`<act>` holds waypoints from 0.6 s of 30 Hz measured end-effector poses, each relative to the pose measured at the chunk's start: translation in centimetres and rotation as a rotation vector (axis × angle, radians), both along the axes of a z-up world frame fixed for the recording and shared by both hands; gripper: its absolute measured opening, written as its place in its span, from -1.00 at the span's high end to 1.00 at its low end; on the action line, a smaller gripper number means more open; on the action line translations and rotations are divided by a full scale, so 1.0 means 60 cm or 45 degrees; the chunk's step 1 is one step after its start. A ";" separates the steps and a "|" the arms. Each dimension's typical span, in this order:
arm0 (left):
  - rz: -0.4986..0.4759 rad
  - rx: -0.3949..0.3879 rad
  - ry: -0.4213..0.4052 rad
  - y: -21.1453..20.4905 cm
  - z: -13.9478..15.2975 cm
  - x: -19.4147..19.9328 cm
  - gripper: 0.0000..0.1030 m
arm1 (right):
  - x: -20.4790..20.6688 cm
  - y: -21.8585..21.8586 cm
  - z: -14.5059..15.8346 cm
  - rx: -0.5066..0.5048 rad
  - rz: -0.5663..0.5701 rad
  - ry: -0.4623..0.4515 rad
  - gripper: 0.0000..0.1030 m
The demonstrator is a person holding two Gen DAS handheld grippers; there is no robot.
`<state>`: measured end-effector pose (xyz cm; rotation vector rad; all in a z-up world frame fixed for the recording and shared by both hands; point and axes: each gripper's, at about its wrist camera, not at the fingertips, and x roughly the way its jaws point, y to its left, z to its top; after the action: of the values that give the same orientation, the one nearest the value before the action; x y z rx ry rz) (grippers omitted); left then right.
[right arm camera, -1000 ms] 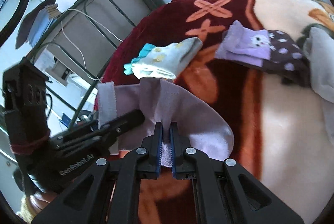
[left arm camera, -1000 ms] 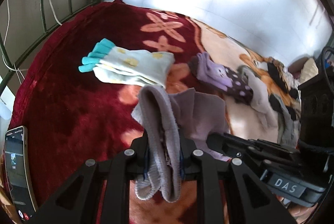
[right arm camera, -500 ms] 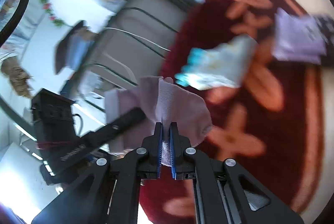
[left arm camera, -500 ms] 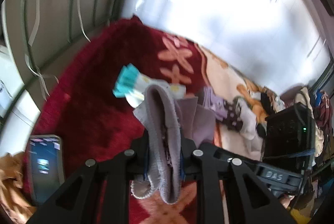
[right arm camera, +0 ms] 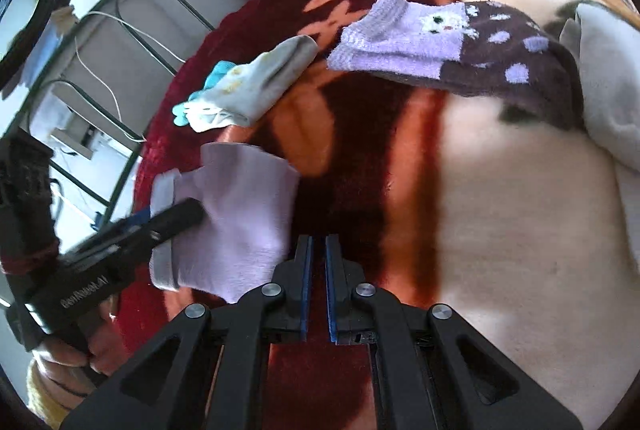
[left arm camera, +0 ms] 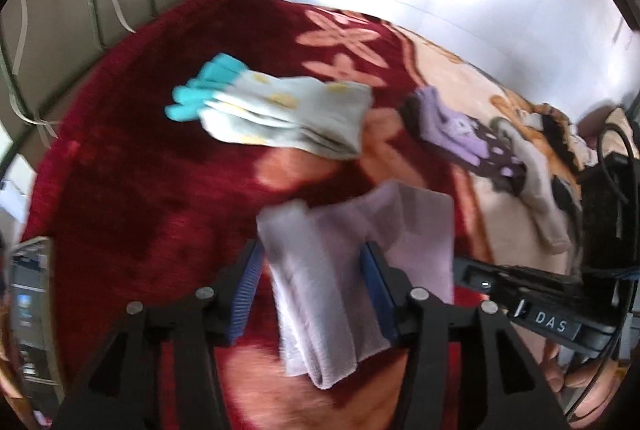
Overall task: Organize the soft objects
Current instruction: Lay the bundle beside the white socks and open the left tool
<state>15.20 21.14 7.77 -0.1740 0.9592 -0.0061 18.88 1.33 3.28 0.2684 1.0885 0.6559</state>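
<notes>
Lilac sock (left arm camera: 352, 262), folded, lying on red blanket (left arm camera: 132, 189), between pads of left tongs (left arm camera: 312, 270). Left jaws spread wide; blue pads flank sock on both sides, no grip apparent, contact on right pad not resolvable through blur. From right wrist view: same sock (right arm camera: 236, 218) just left of right tongs (right arm camera: 316, 262), apart from them. Right jaws nearly closed, narrow gap, nothing between them.

Progress, judged: three folded sets now laid in a row on blanket — lilac sock nearest, teal-toed pair (left arm camera: 280, 113) beyond, purple dotted pair (right arm camera: 448, 45) to the right. Appears released or nearly so. Remaining: pale sock (right arm camera: 608, 89) and darker items farther right along blanket, unsorted as far as visible. Phone (left arm camera: 30, 310) at left edge, well apart from sock.
</notes>
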 end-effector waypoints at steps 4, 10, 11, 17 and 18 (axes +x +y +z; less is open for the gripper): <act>0.037 -0.016 -0.062 0.025 0.041 -0.023 -0.19 | -0.012 0.001 0.034 -0.038 -0.038 -0.070 0.85; -0.024 -0.047 -0.135 -0.005 0.078 -0.053 -0.12 | -0.036 0.022 0.086 -0.060 0.038 -0.212 0.85; -0.039 -0.053 -0.123 -0.015 0.071 -0.051 0.05 | -0.036 0.034 0.085 -0.070 0.068 -0.208 0.85; 0.067 -0.089 0.034 -0.012 -0.025 -0.015 0.53 | -0.026 0.081 0.037 -0.202 0.122 -0.180 0.85; 0.076 -0.101 0.038 -0.008 -0.033 -0.011 0.54 | -0.024 0.082 0.027 -0.214 0.125 -0.166 0.85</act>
<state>14.51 20.67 5.78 -0.2768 0.9837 0.0134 17.44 6.27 4.91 0.0268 1.0290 0.6560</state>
